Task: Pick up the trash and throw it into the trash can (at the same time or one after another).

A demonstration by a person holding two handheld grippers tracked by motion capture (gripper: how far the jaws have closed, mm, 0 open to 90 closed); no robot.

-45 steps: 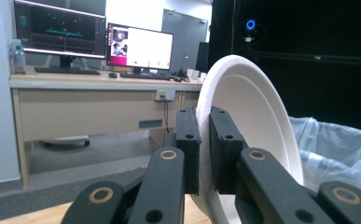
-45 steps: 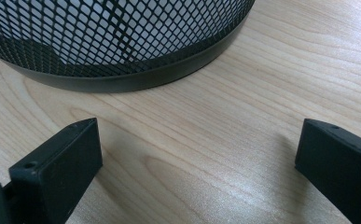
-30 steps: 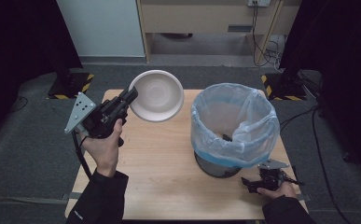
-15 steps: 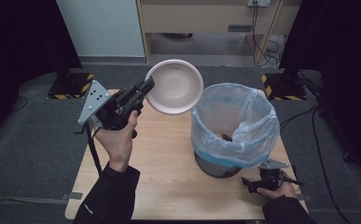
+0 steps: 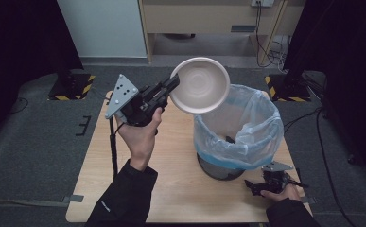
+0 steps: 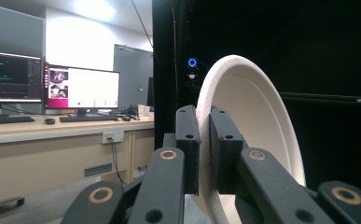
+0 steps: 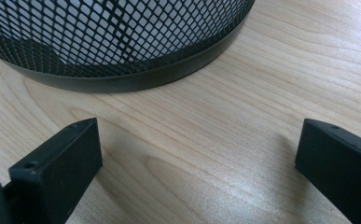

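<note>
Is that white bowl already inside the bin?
No, the left gripper holds the white bowl by its rim, tilted in the air above the bin.

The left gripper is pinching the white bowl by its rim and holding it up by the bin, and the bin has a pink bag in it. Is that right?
Almost. The bag in the bin is light blue, not pink; the high view shows it. The rest holds: the left gripper pinches the white bowl by its rim, lifted beside the bin.

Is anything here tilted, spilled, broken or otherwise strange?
Nothing is spilled or broken. The bowl is tipped on edge, off the table, clamped at its rim by the left tool beside the lined bin. The right tool rests open on the table.
</note>
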